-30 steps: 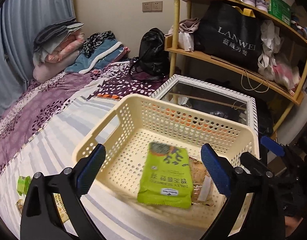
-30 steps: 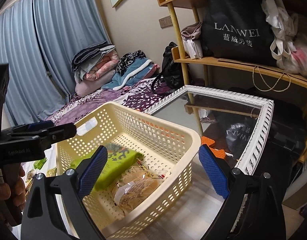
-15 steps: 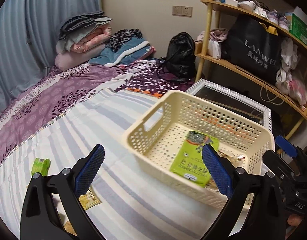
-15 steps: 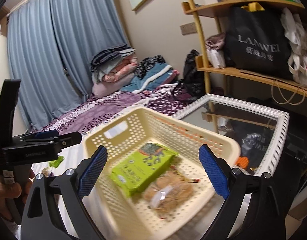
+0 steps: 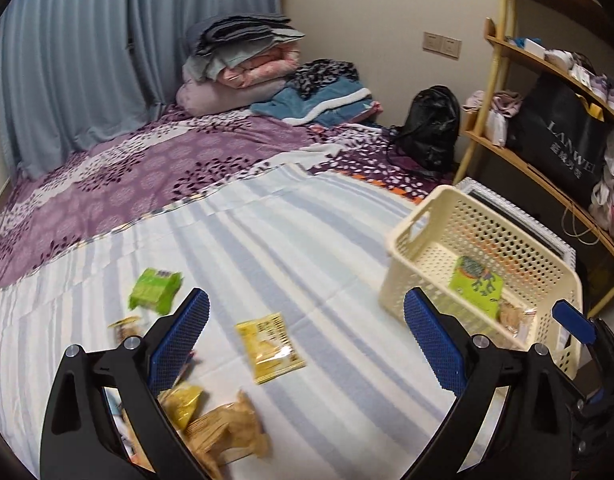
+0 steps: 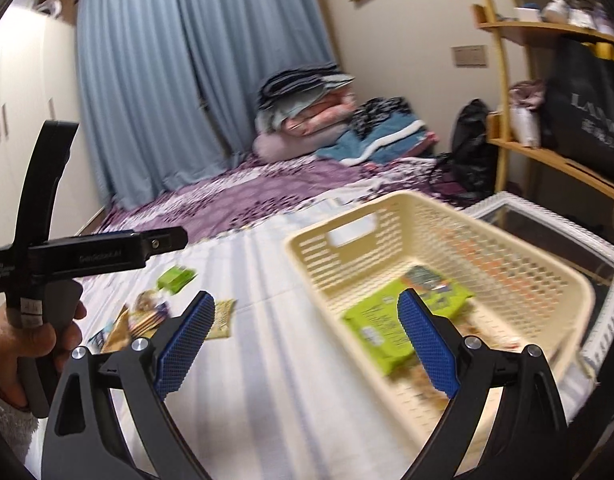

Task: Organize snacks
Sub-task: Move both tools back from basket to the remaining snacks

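Note:
A cream perforated basket [image 5: 423,220] [image 6: 387,204] stands on the striped bedsheet at the right and holds a green snack pack [image 5: 475,286] [image 6: 387,320] and a clear pack of biscuits [image 5: 515,316]. Loose snacks lie on the sheet: a yellow packet [image 5: 269,342] [image 6: 221,318], a small green pack [image 5: 155,290] [image 6: 175,278], and tan packets [image 5: 223,432] near my left fingers. My left gripper [image 5: 305,344] is open and empty above the sheet, left of the basket. My right gripper [image 6: 305,346] is open and empty by the basket's near left corner.
A white-framed glass table [image 5: 519,212] [image 6: 547,224] stands beyond the basket. A wooden shelf with a black bag [image 5: 559,136] is at the right. Folded bedding [image 5: 243,64] and a black backpack [image 5: 431,128] lie at the far end of the bed.
Both grippers have swung left, away from the basket and toward the loose snacks on the sheet. Both stay open and empty. The basket's contents have not changed.

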A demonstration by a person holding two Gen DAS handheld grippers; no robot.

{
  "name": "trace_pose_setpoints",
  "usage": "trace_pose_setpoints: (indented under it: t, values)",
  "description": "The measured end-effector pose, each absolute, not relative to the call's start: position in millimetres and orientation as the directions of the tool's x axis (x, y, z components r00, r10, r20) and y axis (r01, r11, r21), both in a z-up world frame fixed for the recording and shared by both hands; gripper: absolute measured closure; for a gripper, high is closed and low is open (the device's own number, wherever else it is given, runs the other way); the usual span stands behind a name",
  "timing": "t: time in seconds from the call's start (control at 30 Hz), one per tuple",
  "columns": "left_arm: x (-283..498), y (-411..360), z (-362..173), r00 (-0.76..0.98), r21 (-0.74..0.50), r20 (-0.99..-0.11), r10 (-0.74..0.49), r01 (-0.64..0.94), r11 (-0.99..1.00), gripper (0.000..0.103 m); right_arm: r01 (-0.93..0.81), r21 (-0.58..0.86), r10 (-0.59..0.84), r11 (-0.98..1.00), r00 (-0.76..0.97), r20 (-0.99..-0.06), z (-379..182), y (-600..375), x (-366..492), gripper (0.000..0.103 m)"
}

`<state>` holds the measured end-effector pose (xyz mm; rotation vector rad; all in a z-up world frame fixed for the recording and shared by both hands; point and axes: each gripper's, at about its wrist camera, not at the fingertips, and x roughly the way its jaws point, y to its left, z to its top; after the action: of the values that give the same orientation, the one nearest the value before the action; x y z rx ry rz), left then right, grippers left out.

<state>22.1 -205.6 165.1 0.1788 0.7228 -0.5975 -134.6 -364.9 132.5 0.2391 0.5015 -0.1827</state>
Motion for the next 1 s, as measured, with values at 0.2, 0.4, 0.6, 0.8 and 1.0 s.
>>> trace_pose_setpoints:
  t: [0.2, 0.4, 0.6, 0.8, 1.0]
  values:
    - [29, -145, 144, 0.607, -0.077, -0.693, -0.389, 0.474, 0.877, 0.004, 0.144, 0.165, -0.036, 0.976, 0.848, -0.529, 123, -329, -120, 0.011]
    - [34, -94, 120, 0.610, -0.107, -0.723, -0.324, 0.364, 0.925, 0.004, 0.106, 0.165, 0.007, 0.981, 0.822, -0.569, 111, -310, -108, 0.011]
    - [37, -63, 95, 0.590, -0.140, -0.753, -0.290, 0.287, 0.948, 0.004, 0.082, 0.157, 0.028, 0.984, 0.803, -0.595, 103, -297, -101, 0.011]
    - [35, -58, 76, 0.573, -0.150, -0.767, -0.287, 0.274, 0.950, 0.004, 0.076, 0.158, 0.038, 0.984, 0.788, -0.615, 97, -294, -96, 0.011]
    - [37, -57, 59, 0.554, -0.161, -0.783, -0.283, 0.260, 0.952, 0.004, 0.074, 0.158, 0.042, 0.985, 0.777, -0.628, 92, -294, -94, 0.011]
